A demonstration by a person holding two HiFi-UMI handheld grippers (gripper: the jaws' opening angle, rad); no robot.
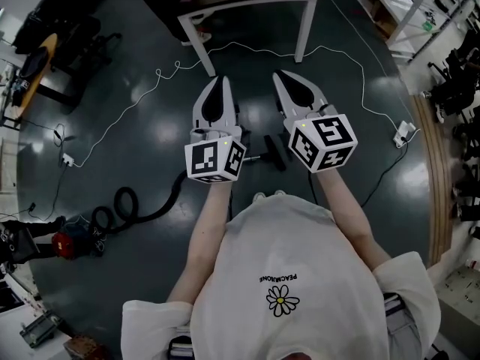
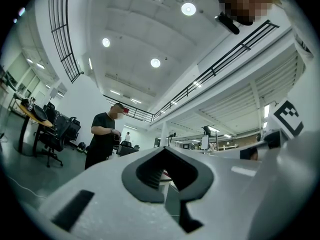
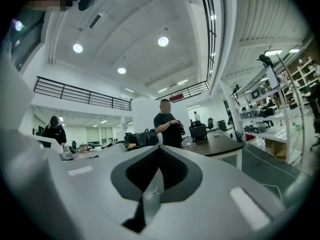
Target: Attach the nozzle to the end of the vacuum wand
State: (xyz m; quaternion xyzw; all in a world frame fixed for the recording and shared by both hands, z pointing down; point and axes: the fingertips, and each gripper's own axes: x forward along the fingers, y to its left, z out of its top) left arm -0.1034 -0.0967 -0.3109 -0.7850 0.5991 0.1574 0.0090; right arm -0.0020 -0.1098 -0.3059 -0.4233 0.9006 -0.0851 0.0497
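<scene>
In the head view both grippers are held up side by side over the dark floor. My left gripper (image 1: 219, 79) and right gripper (image 1: 280, 74) are both shut, with nothing between their jaws. On the floor below and between them lies a black nozzle piece (image 1: 274, 153) beside a short thin wand end (image 1: 253, 157), partly hidden by the grippers. A black hose (image 1: 154, 210) curls left to a red vacuum body (image 1: 70, 243). The left gripper view shows closed jaws (image 2: 163, 150) against the ceiling; the right gripper view shows closed jaws (image 3: 158, 148) facing the room.
A white-legged table (image 1: 247, 6) stands ahead, with a thin white cable (image 1: 330, 49) trailing across the floor to a power strip (image 1: 404, 133). A person in black (image 3: 167, 129) stands by a dark desk (image 3: 215, 145); another person (image 3: 54, 131) is at the left. Shelves line the right wall.
</scene>
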